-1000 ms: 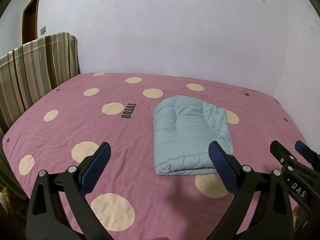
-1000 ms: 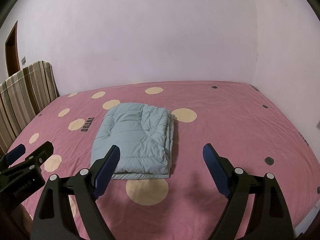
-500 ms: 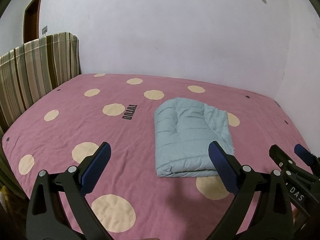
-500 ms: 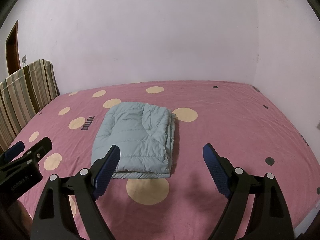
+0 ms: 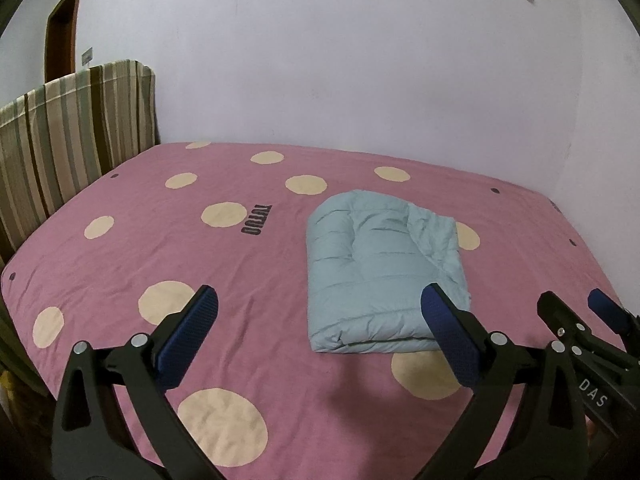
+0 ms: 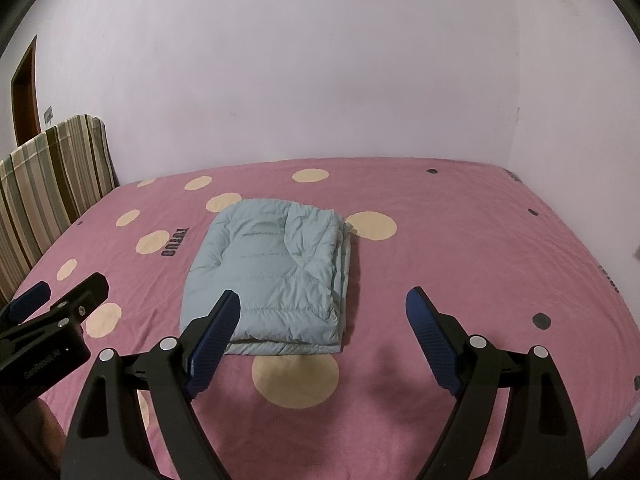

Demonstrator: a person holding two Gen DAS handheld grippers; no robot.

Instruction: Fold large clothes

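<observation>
A light blue puffy jacket (image 5: 380, 272) lies folded into a neat rectangle on the pink bed; it also shows in the right wrist view (image 6: 268, 276). My left gripper (image 5: 320, 308) is open and empty, held above the bed's near edge, short of the jacket and to its left. My right gripper (image 6: 324, 312) is open and empty, also short of the jacket and slightly to its right. Each gripper shows at the edge of the other's view, the right one (image 5: 592, 320) and the left one (image 6: 52, 304).
The bed has a pink sheet (image 5: 140, 248) with cream dots and a striped headboard (image 5: 60, 140) on the left. White walls stand behind and to the right. A brown door (image 5: 60, 40) is at the far left.
Both grippers have drawn back and risen slightly from the folded jacket. Both stay open. The jacket has not moved.
</observation>
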